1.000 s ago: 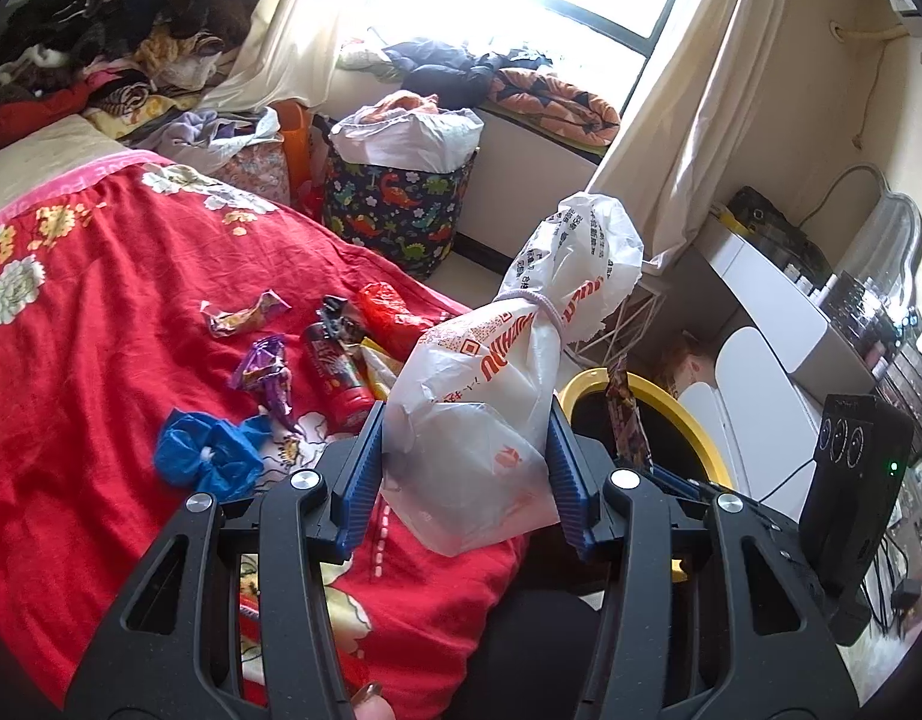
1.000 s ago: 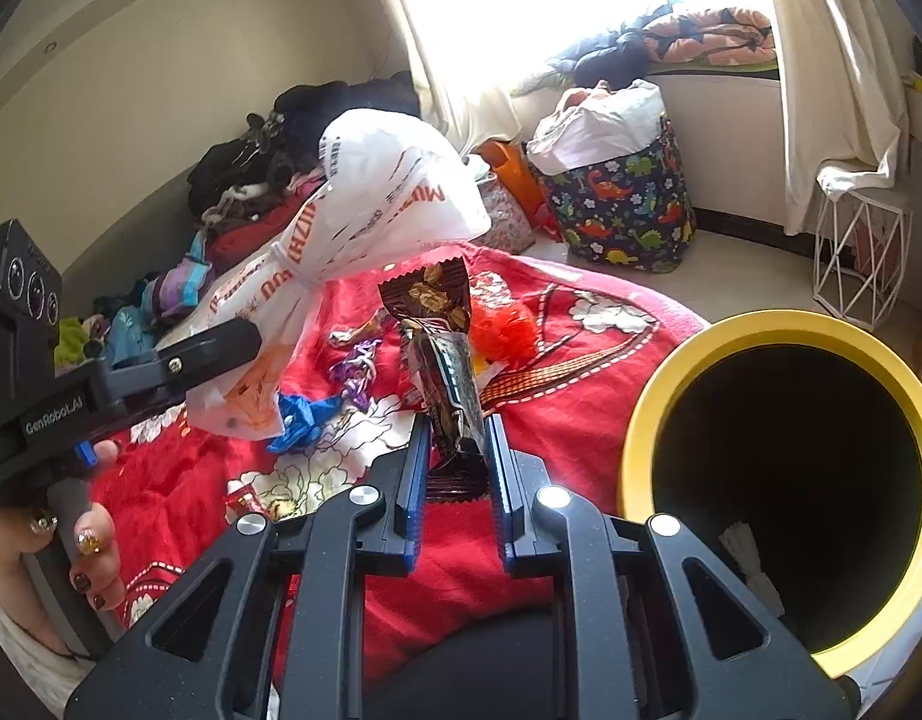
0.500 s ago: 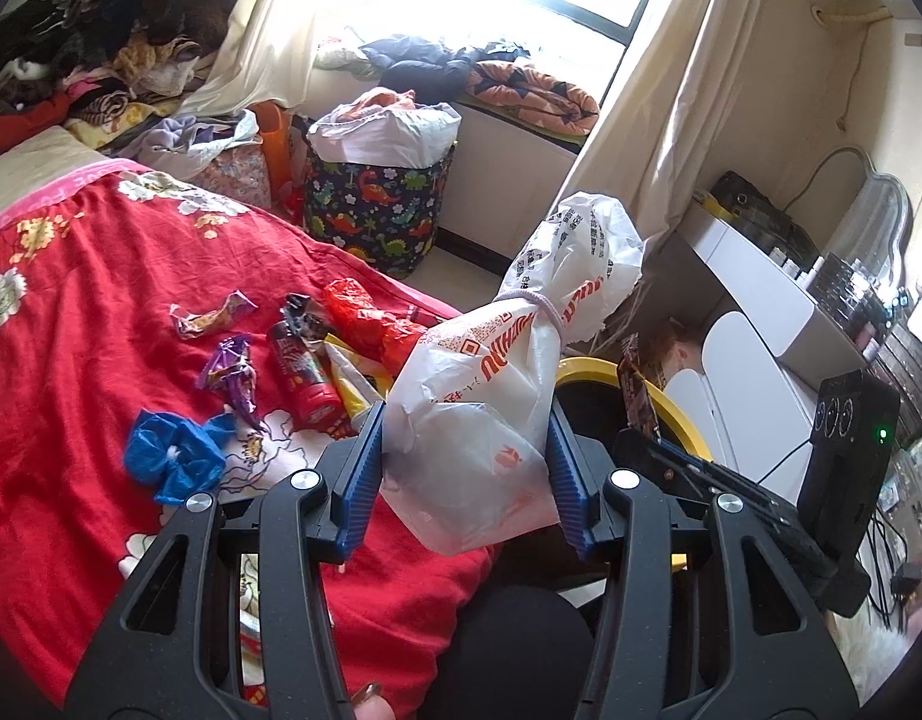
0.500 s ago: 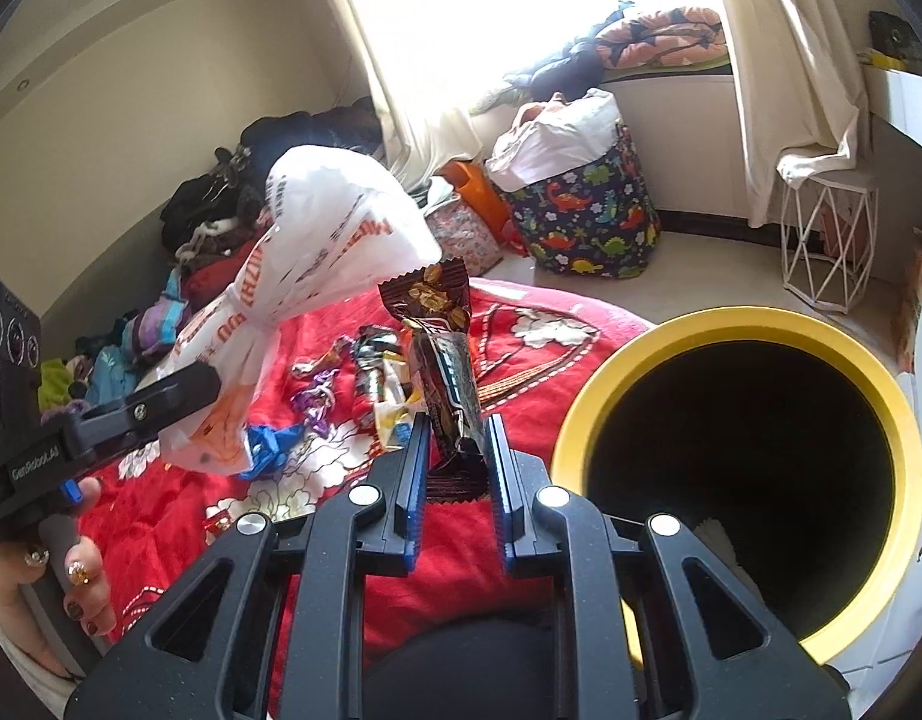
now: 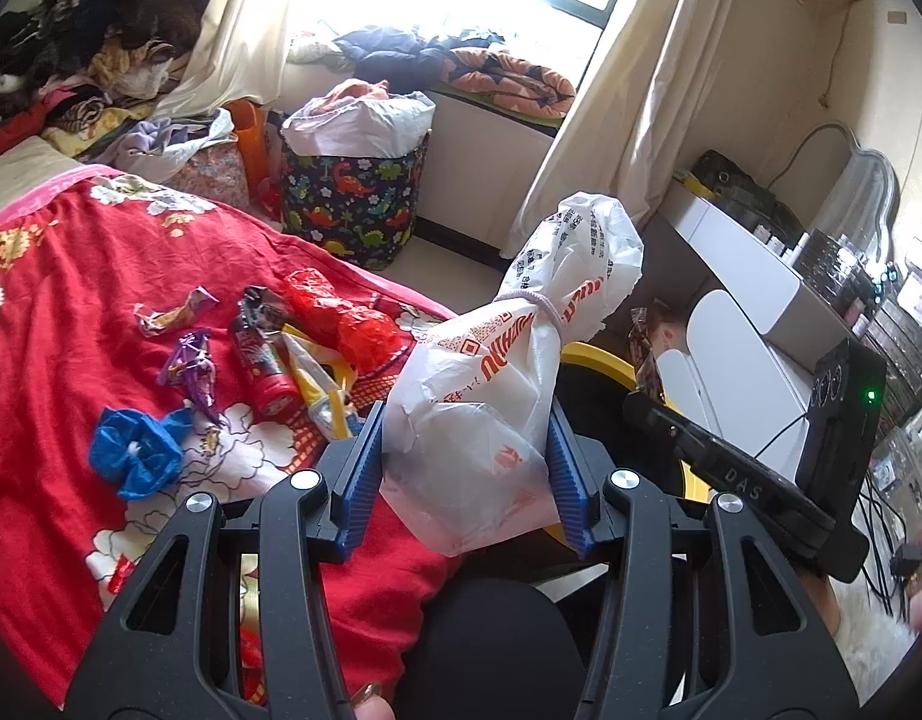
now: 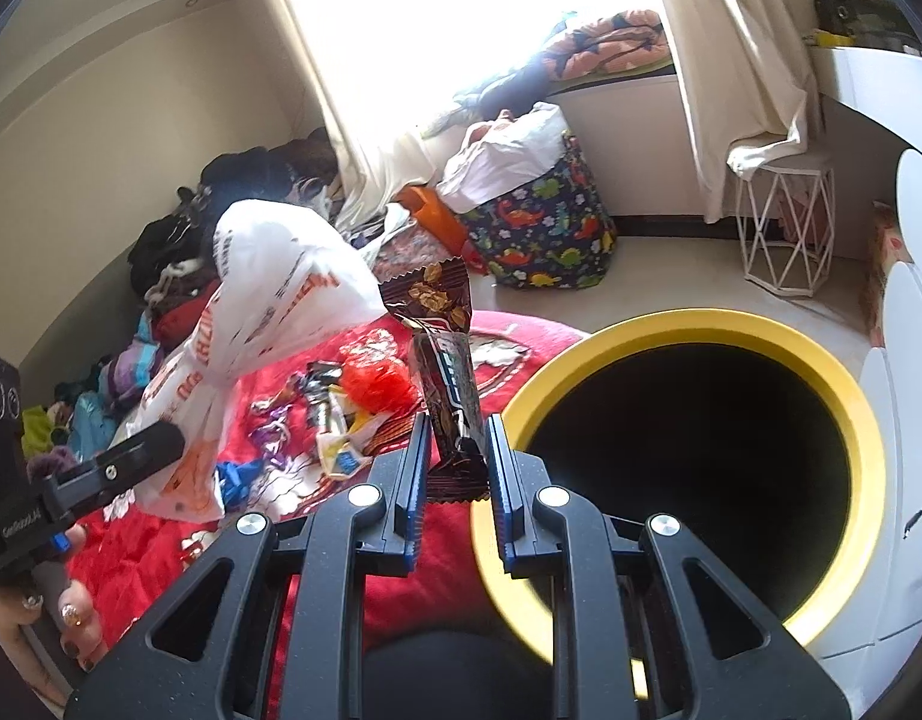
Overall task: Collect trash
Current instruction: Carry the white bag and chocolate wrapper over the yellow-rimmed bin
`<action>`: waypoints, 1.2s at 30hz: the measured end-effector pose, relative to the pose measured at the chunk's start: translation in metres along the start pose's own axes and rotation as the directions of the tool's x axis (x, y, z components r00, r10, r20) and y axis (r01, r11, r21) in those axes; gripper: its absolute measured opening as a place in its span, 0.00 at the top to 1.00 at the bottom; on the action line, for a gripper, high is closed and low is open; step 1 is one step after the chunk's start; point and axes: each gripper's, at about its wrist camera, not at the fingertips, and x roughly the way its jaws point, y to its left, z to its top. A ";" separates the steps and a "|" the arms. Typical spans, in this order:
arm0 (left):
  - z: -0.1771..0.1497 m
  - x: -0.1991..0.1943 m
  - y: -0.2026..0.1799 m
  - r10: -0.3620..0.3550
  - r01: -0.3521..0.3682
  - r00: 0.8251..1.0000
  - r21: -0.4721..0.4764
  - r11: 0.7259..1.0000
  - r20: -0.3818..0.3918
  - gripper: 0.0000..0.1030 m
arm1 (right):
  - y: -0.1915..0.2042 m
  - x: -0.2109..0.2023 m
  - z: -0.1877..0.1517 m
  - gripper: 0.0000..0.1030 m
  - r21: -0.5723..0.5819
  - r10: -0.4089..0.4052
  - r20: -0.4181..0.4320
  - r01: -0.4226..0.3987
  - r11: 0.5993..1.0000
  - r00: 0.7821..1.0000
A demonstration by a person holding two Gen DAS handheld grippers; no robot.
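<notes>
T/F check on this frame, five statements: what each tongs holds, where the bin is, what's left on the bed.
1. The left tongs grip a tied white plastic bag. True.
2. The right tongs are empty. False: a dark brown snack wrapper stands upright between their fingers.
3. The yellow-rimmed bin is full to the brim. False: its interior looks dark and open, with no trash visible near the top.
4. Loose wrappers, among them a crumpled blue one, lie on the red bedspread. True.
5. The dinosaur-print basket sits on the bed. False: it stands on the floor by the window.
</notes>
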 end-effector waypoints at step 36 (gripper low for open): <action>-0.009 0.062 -0.055 -0.010 0.021 0.993 0.100 0.995 -0.114 0.59 | -0.081 -0.010 -0.011 0.83 0.178 -0.189 0.014 0.183 0.967 0.982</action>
